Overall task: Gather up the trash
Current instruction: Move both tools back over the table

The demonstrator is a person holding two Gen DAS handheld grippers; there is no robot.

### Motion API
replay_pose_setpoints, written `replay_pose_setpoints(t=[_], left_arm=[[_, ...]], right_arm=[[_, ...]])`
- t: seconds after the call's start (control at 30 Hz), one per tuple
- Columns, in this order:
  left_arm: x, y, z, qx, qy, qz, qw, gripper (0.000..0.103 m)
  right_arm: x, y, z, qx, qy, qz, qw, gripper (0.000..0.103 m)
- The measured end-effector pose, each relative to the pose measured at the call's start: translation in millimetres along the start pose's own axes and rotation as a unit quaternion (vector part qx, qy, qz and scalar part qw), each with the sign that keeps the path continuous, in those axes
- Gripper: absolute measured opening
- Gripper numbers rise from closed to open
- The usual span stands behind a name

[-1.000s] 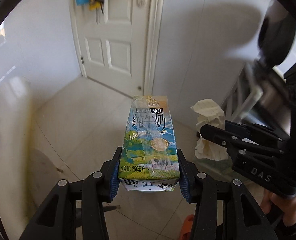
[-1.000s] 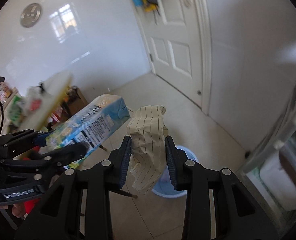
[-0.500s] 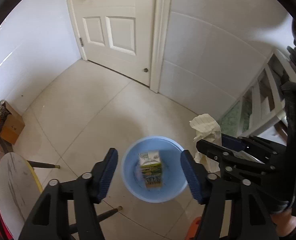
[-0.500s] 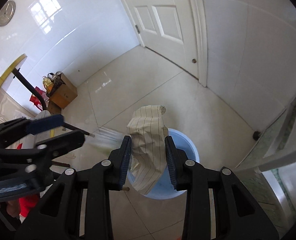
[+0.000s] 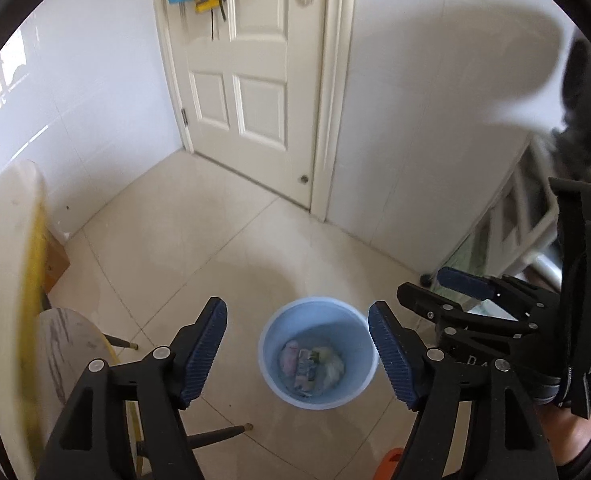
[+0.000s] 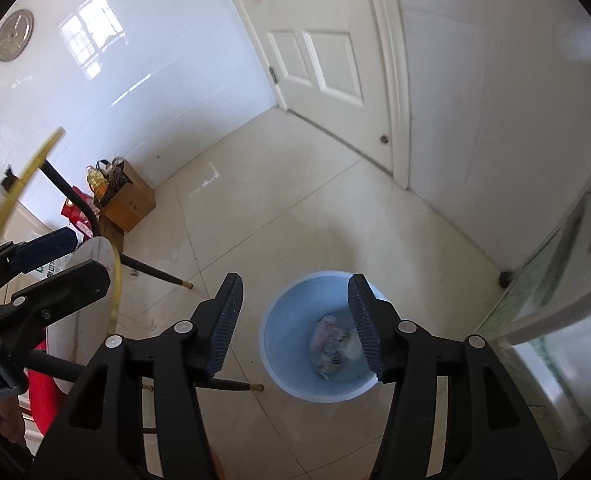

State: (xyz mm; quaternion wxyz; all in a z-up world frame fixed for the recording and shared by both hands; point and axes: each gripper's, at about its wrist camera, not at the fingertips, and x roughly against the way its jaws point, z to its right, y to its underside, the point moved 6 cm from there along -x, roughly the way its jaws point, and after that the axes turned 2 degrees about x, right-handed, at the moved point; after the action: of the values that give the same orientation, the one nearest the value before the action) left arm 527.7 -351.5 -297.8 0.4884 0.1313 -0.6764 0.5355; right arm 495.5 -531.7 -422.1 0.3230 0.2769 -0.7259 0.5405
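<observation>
A light blue bin (image 5: 271, 336) (image 6: 273, 356) stands on the tiled floor below both grippers. Inside it lie a milk carton (image 5: 305, 372) and crumpled paper (image 5: 331, 364), seen as a mixed heap of trash (image 6: 331, 344) in the right wrist view. My left gripper (image 5: 296, 310) hangs above the bin, its jaws opening with nothing between them. My right gripper (image 6: 295, 280) is over the bin too, jaws opening and empty. Each gripper shows in the other's view: the right gripper (image 5: 423, 284) at the right, the left gripper (image 6: 87, 256) at the left.
A white door (image 5: 255, 80) closes the far corner. A round yellow-rimmed table (image 5: 11, 280) with dark legs (image 6: 151, 268) stands left of the bin. A cardboard box (image 6: 129, 204) and an oil bottle (image 6: 97, 180) sit by the wall. A white rack (image 5: 523, 220) is on the right.
The left gripper let go of the milk carton, which fell into the bin. The right gripper then released the striped paper, now also in the bin. Both jaws stand wider.
</observation>
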Motion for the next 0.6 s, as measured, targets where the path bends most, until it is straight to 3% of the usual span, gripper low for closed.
replay_pose_setpoints(t=[0.23,0.43,0.6], left_arm=[[139.6,25.8,-12.4,-0.002,0.003,0.095,0.9955,0.088],[250.4,70.8,-58.7,0.02,-0.045,0.171,0.9841,0.101],[295.6,120.0,-101.3,0.048,-0.087,0.19,0.9768,0.102]], right_arm=[[114.0,-14.8,-65.9,0.055,-0.004,0.072,0.996,0.067],[187.3,-7.4,-151.2,0.105,-0.029,0.125,0.986,0.073],[209.8,4.8,-216.3,0.139,-0.048,0.139,0.979,0.078]])
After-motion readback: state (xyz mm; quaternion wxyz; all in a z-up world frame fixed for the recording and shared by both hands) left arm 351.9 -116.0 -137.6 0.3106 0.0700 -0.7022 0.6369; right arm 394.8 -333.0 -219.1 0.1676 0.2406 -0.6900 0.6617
